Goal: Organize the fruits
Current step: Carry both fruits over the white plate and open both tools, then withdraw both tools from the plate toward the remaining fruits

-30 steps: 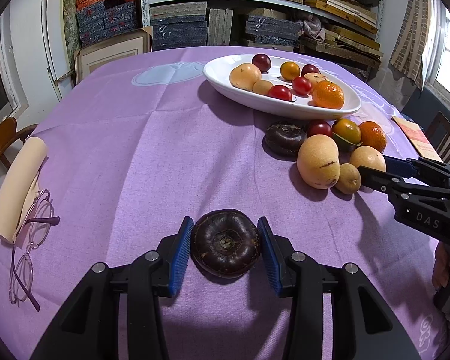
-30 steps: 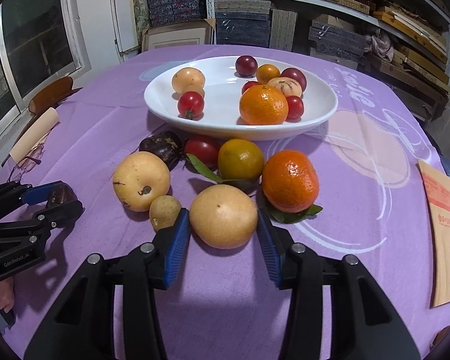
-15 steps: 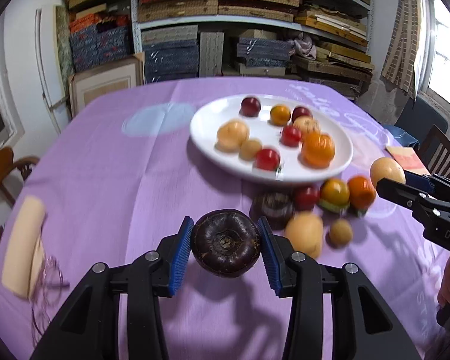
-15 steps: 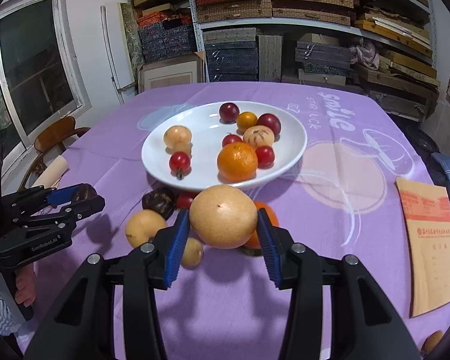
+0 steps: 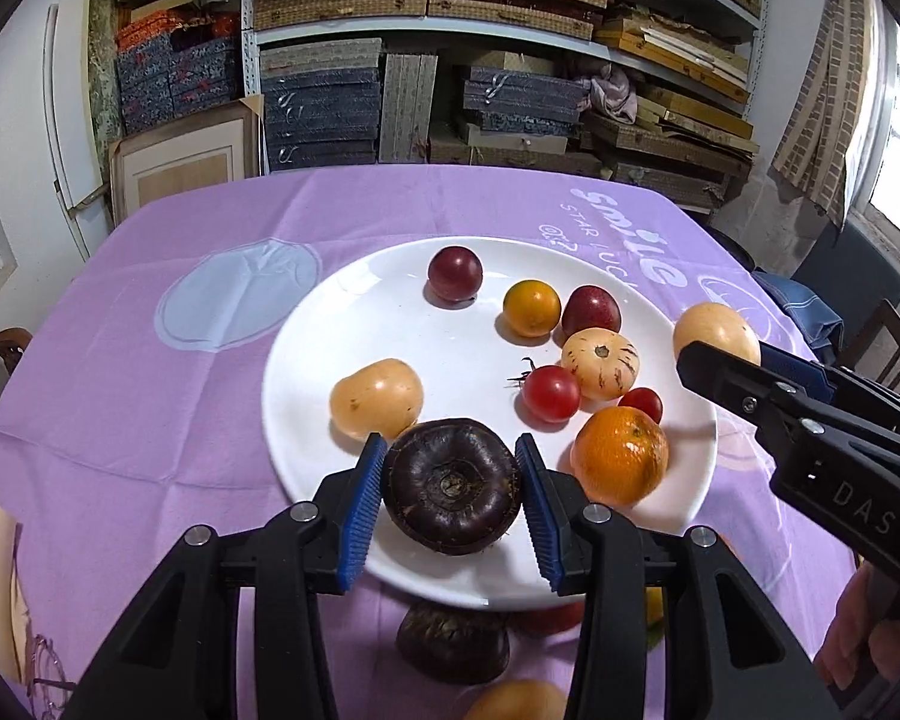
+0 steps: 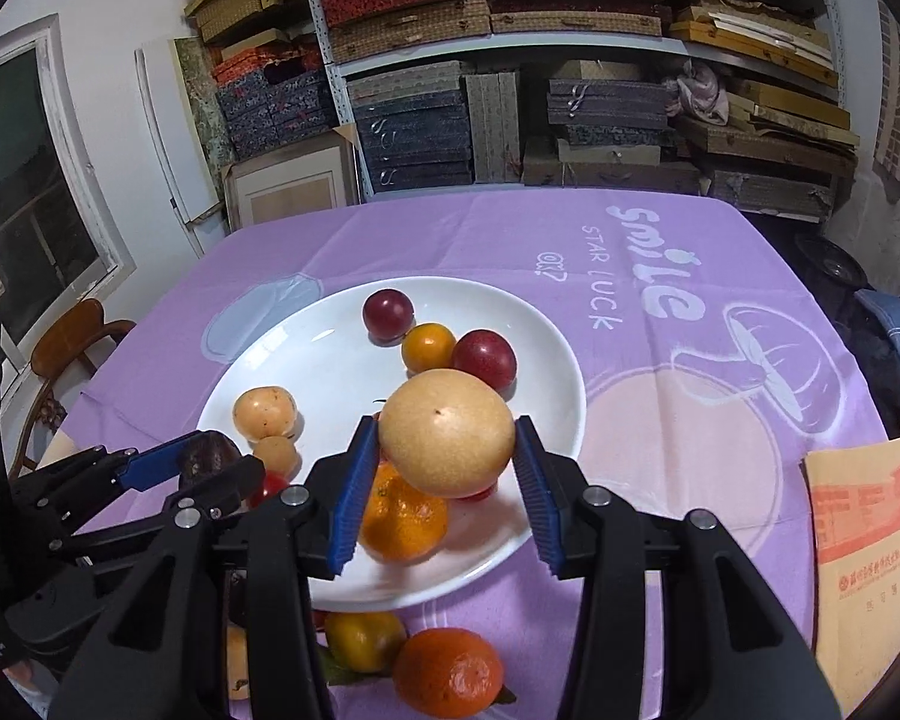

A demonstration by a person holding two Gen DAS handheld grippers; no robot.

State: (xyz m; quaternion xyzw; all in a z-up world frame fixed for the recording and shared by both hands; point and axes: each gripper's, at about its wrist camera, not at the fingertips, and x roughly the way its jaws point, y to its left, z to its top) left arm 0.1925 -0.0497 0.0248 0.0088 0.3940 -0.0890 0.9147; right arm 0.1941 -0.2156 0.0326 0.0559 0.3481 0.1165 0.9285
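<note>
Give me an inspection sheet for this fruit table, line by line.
Surface: purple tablecloth with printed lettering.
Job's things: white plate holding plums, tomatoes, oranges and pale fruits; more fruit on the cloth by its near rim, including an orange.
Clutter: glasses at the left edge; tan envelope on the right.
Grippers: left gripper holds a dark purple fruit over the plate's near edge; right gripper holds a round yellow fruit over the plate.
Cables: nothing seen.
Surroundings: shelves stacked with boxes, wooden chairs, windows.
</note>
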